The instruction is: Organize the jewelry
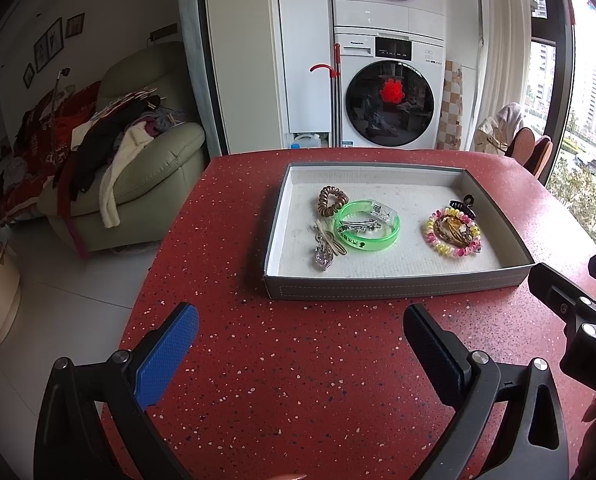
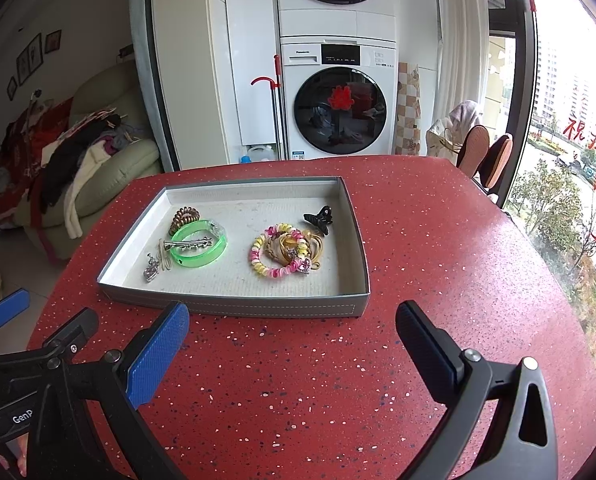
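Jaws of both grippers (image 1: pixel 300 334) (image 2: pixel 292 330) wide apart, w/ nothing between; grey rectangular tray (image 2: pixel 234 306) ahead.

A red table (image 1: pixel 298 380) with a pale speckled top carries the scene; its surface is glossy and its far edge curves toward the washing machines beyond. Only one thing lies directly on it: a shallow grey tray (image 1: pixel 394 290) with white inner walls and a pale lining, set flat toward the far half of the tabletop and closer to the left edge than to the window side, as the right wrist view shows (image 2: pixel 234 306). The tray's near wall bears a line of light stitching. The red surface around the tray on every side shows only its speckles.
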Demonstrator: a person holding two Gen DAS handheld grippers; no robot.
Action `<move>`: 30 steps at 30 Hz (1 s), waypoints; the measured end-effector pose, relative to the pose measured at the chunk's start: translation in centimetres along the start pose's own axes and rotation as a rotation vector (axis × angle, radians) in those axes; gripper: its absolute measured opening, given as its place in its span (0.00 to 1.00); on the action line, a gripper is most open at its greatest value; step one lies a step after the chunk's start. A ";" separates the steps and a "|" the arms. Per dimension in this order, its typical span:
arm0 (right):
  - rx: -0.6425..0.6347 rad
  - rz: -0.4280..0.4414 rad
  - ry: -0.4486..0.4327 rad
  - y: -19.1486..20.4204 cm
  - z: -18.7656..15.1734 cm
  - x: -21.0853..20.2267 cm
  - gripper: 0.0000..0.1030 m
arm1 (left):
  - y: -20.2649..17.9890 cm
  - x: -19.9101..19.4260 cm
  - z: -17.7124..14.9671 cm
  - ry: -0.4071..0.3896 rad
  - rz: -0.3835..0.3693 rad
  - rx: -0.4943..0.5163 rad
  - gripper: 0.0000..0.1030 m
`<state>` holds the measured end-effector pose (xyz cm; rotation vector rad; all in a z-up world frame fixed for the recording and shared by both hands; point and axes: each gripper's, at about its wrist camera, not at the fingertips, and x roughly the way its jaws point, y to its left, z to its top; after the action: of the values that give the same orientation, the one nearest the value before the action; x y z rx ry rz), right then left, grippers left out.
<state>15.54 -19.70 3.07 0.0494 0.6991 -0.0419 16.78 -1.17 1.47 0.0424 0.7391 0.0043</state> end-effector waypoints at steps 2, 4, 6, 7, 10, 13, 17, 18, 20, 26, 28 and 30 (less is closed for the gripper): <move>-0.001 -0.001 -0.003 0.0 0.0 0.0 1.00 | 0.0 0.0 0.0 -0.001 0.000 0.000 1.00; -0.001 -0.001 -0.004 -0.1 0.0 0.0 1.00 | 0.0 0.0 0.0 0.001 -0.001 -0.002 1.00; -0.001 -0.001 -0.004 0.0 0.0 0.0 1.00 | 0.1 0.0 0.0 0.003 -0.002 -0.001 1.00; -0.002 -0.001 -0.004 0.0 0.0 0.0 1.00 | 0.1 0.0 0.0 0.001 -0.001 0.000 1.00; -0.002 0.000 -0.003 0.0 0.0 -0.1 1.00 | 0.2 -0.1 0.0 -0.001 0.002 0.000 1.00; 0.000 0.001 -0.003 0.0 0.0 -0.1 1.00 | 0.2 -0.1 -0.1 0.000 0.005 -0.003 1.00; -0.001 0.001 -0.003 -0.1 0.0 -0.1 1.00 | 0.3 -0.1 -0.1 0.000 0.008 -0.001 1.00; -0.001 0.001 -0.004 -0.1 0.0 -0.1 1.00 | 0.3 0.0 0.0 0.001 0.008 -0.002 1.00; -0.001 0.000 -0.003 -0.1 0.0 -0.1 1.00 | 0.3 0.0 0.0 0.002 0.004 -0.003 1.00; -0.001 0.000 -0.003 -0.1 0.0 -0.1 1.00 | 0.3 -0.1 0.0 0.000 0.009 0.000 1.00; -0.001 0.002 -0.003 -0.1 0.0 -0.1 1.00 | 0.3 -0.1 0.0 0.001 0.009 0.001 1.00; -0.001 0.001 -0.002 0.0 0.1 -0.1 1.00 | 0.3 -0.1 -0.1 0.003 0.007 -0.003 1.00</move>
<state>15.54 -19.66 3.17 0.0485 0.6967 -0.0407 16.65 -0.85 1.52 0.0425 0.7422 0.0122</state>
